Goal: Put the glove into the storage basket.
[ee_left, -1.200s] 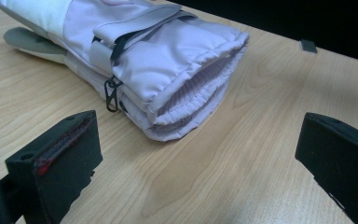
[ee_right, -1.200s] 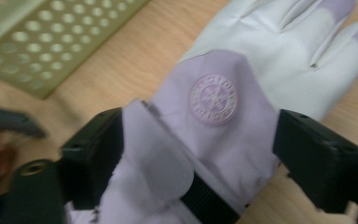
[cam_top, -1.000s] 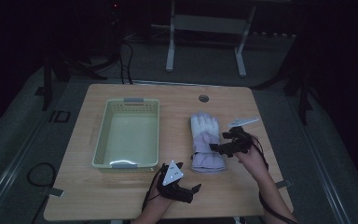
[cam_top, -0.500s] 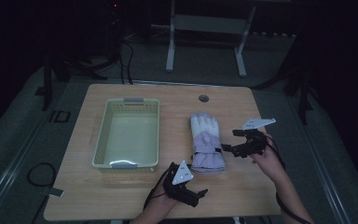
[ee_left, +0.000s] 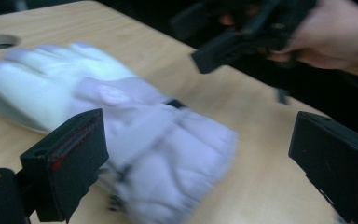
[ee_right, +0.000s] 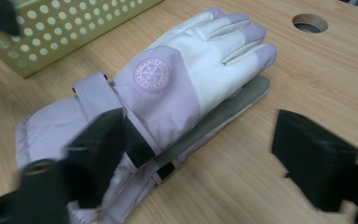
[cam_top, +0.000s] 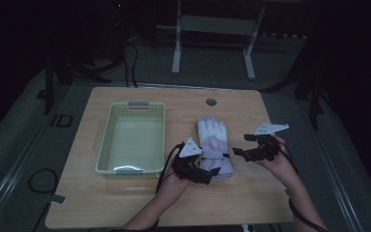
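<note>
On the table (cam_top: 140,203), I am flanking two stacked gloves (cam_top: 213,147) with my left gripper (cam_top: 211,175) and right gripper (cam_top: 238,145), both released, jaws just closing slightly; one basket (cam_top: 107,140) beside.

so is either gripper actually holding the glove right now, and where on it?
No. The left gripper and right gripper both stand open beside the glove, at its cuff end; their jaws have just been closing slightly, pressing on nothing.

The glove (cam_top: 213,147) lies on the table (cam_top: 125,203) — right of the basket (cam_top: 107,140) (between both grippers).
</note>
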Demonstrator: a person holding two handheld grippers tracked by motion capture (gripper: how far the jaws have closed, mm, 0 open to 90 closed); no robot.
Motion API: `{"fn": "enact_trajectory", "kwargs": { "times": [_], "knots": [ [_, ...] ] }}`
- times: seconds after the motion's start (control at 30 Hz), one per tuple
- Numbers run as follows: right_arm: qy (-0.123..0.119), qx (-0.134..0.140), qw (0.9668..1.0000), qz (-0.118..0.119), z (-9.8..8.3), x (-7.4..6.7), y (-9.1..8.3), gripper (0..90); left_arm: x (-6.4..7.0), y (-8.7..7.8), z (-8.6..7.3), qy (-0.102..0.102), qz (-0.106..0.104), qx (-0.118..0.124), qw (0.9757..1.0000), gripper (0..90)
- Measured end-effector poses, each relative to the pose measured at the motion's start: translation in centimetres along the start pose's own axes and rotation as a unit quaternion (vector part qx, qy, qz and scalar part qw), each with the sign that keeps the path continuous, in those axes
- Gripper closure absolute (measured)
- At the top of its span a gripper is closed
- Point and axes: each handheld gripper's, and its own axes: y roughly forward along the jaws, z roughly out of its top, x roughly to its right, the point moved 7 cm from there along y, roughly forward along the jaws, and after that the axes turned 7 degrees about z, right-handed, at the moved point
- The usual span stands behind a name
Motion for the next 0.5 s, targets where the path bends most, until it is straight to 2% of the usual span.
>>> {"fn": "enact_trajectory", "kwargs": {
  "times": [0.03,0.07,0.13,0.2,0.27,0.33,0.37,0.4,0.5],
  "knots": [
    [-0.002,0.000,1.0000,-0.001,0.1,0.1,0.0,23.3,-0.4,0.4,0.2,-0.001,0.007,-0.009,0.9999,4.4],
    [-0.004,0.003,1.0000,-0.003,0.2,0.2,0.0,25.6,-1.0,0.9,0.4,-0.004,0.028,-0.019,0.9994,4.0],
    [-0.001,0.007,1.0000,-0.003,0.5,0.6,0.1,31.3,-1.7,1.6,0.8,-0.008,0.037,-0.026,0.9990,4.1],
    [0.000,0.010,0.9999,-0.004,0.7,0.9,0.2,34.4,-2.5,2.3,1.3,-0.007,0.065,-0.035,0.9972,5.3],
    [0.003,0.012,0.9998,-0.013,1.0,1.3,0.4,40.8,-3.0,2.8,1.6,0.004,0.091,-0.037,0.9952,6.0],
    [0.002,0.012,0.9999,-0.012,1.0,1.4,0.5,40.9,-3.1,3.0,1.8,0.007,0.096,-0.040,0.9945,6.1],
    [0.000,0.012,0.9998,-0.014,1.1,1.5,0.6,42.0,-3.4,3.8,1.9,0.001,0.091,-0.053,0.9945,6.1],
    [0.000,0.005,0.9999,-0.013,1.1,1.6,0.9,45.9,-3.6,4.0,1.9,0.002,0.097,-0.058,0.9936,8.0],
    [-0.001,0.004,0.9999,-0.011,1.2,1.7,1.4,45.9,-4.1,4.7,1.5,-0.001,0.114,-0.076,0.9905,12.7]
  ]
}}
